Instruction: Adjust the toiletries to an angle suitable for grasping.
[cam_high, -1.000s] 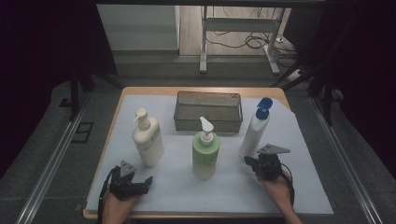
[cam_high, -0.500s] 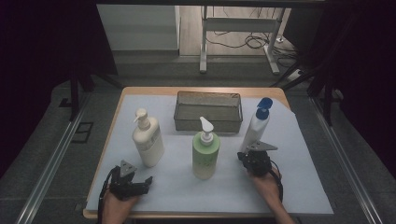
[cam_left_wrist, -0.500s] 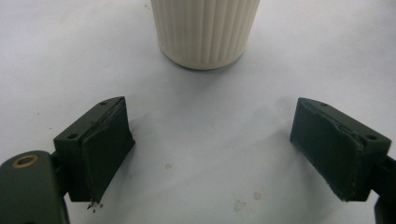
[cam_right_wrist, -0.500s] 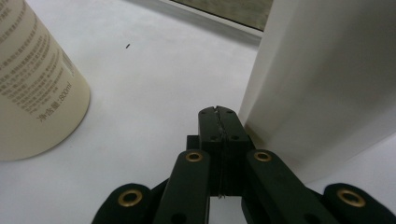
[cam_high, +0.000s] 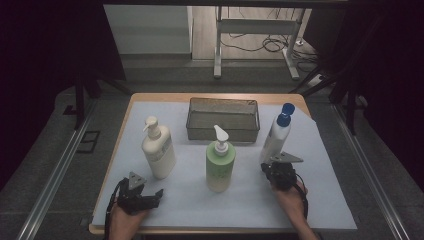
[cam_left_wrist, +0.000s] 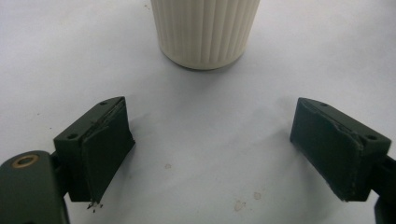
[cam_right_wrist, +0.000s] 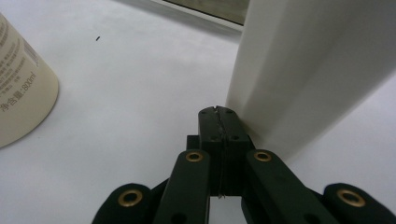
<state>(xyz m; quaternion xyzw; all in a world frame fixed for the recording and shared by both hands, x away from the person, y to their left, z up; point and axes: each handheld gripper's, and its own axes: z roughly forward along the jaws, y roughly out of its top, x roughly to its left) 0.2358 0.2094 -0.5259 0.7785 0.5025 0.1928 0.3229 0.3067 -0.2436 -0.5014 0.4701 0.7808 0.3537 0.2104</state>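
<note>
The counter (cam_high: 125, 200) is carrying, from largest to smallest, a wire basket (cam_high: 223, 119) at twelve o'clock, a cream pump bottle (cam_high: 158, 148) at nine, a green pump bottle (cam_high: 220, 160) in the middle, and a white bottle with a blue cap (cam_high: 276, 134) at three.

That white bottle is standing upright, its long axis running vertically and its cap pointing up, tilted slightly toward one o'clock in the high view. The right gripper (cam_right_wrist: 218, 112) is sitting just beside its base with the jaws pressed together and pinching nothing; the tips are nearly touching the bottle's wall.

The risk, as I judge it: the bottle is tall and narrow, so a shut gripper nudging it low down is likely to tip it toward the basket or push it off the counter's edge. The jaws need spreading before any grasp.

The left gripper (cam_left_wrist: 210, 154) is resting at seven o'clock, jaws spread wide, empty, facing the cream bottle's base.
</note>
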